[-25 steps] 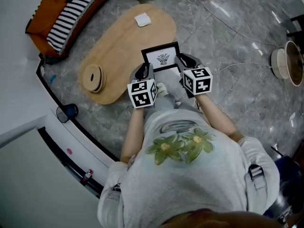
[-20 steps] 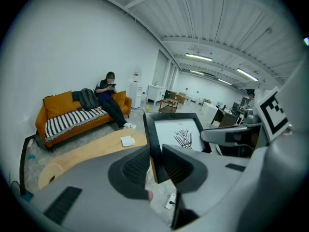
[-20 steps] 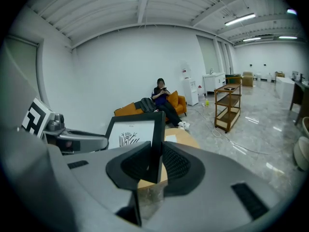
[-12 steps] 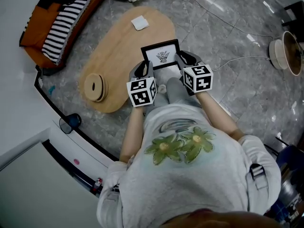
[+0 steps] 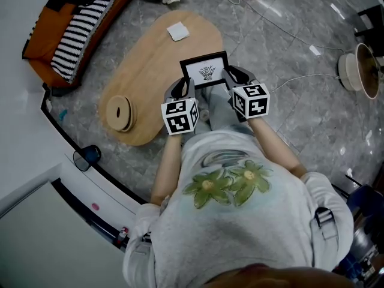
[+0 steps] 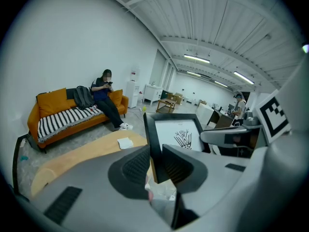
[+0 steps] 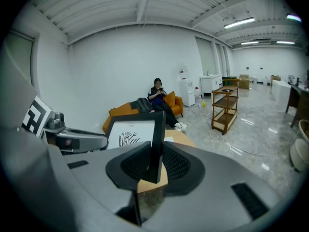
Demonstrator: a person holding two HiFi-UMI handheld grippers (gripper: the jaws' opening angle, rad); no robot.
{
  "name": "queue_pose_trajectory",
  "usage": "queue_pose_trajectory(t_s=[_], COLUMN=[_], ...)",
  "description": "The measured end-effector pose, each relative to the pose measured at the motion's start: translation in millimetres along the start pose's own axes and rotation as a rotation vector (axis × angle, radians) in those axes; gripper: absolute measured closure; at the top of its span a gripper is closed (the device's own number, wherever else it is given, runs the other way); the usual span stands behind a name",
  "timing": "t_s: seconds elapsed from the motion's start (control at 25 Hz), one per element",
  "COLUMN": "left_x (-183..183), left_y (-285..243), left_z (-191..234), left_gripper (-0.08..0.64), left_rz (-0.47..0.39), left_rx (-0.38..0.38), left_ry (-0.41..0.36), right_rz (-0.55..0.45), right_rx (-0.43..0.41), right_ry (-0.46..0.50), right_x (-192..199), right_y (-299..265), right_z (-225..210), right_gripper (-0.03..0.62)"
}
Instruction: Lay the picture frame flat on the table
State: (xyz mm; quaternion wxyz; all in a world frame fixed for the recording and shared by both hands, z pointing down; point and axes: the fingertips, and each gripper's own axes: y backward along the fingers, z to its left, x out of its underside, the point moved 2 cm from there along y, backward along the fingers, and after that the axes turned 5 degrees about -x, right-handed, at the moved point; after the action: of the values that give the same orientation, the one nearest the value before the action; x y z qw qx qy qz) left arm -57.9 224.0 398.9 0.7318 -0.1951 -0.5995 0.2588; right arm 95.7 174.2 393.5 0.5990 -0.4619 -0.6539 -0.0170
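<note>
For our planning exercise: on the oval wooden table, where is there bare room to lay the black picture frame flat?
The long bare stretch of the oval wooden table between the white square pad at the far end and the round wooden disc at the near end. Crowded only at those two ends.

Person, lower centre of head view: light grey short-sleeved shirt [image 5: 258,239], green flower print [image 5: 228,185] on front, dark strap with buckle [image 5: 323,216] at lower right. Both the left gripper [image 5: 183,86] and right gripper [image 5: 233,75] have grey shells and dark ribbed pads; white marker cube [image 5: 179,116] with black squares on each.
</note>
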Motion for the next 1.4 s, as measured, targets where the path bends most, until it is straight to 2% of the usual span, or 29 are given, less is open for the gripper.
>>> queue_pose_trajectory(t_s=[0.36,1.4], left_x=[-4.6,-35.9], left_y=[-23.0,-105.5], left_z=[19.6,37.9], left_gripper=[0.469,0.469], left_rz=[0.011,0.09], left_rx=[-0.018,-0.018], left_ry=[0.049,0.08], right_rz=[0.015,0.076], right_rx=[-0.024,-0.03], right_ry=[-0.007,-0.007], right_x=[-4.9,-36.1], right_y=[-33.4,-103.8], right_z=[-5.9,-54.1], right_gripper=[0.512,0.512])
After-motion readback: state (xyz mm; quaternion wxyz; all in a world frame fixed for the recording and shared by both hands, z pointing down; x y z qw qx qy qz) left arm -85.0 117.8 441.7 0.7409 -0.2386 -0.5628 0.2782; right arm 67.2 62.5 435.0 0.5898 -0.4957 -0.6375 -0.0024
